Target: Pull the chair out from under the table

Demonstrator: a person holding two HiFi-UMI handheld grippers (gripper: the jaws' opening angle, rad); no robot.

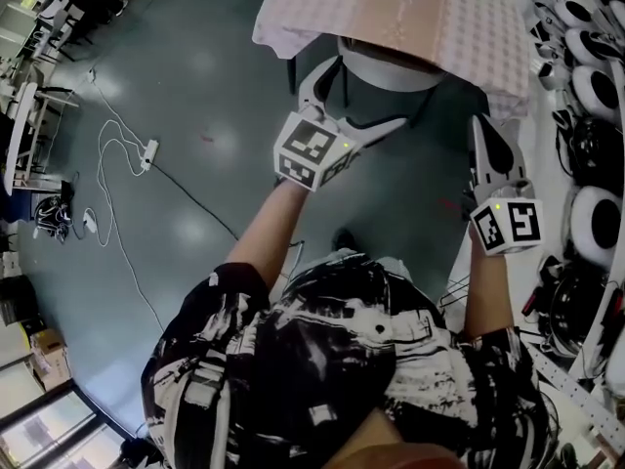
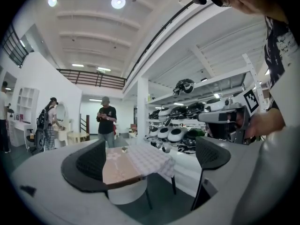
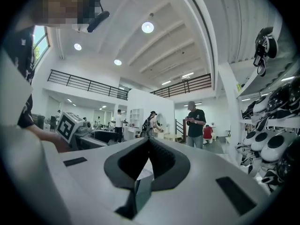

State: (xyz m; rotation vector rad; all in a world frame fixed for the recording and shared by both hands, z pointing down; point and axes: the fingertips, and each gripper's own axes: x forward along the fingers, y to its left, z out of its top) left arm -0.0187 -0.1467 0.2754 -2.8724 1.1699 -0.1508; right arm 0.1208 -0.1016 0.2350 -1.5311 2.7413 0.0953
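The chair (image 1: 391, 66) has a white rounded seat and is tucked under a table (image 1: 459, 27) covered with a checked cloth. My left gripper (image 1: 361, 91) hovers just in front of the chair, open wide, with nothing between its fingers. In the left gripper view the chair (image 2: 125, 191) and the table (image 2: 140, 161) show between the spread jaws of that gripper (image 2: 150, 158), still some way off. My right gripper (image 1: 480, 125) is held to the right of the chair, near the table's corner, shut on nothing. In the right gripper view its pads (image 3: 149, 142) meet.
Shelves (image 1: 586, 86) full of round helmets run along the right, close to my right arm. A power strip with cables (image 1: 146, 149) lies on the grey floor at left. A standing person (image 2: 107, 121) is beyond the table, with others farther back.
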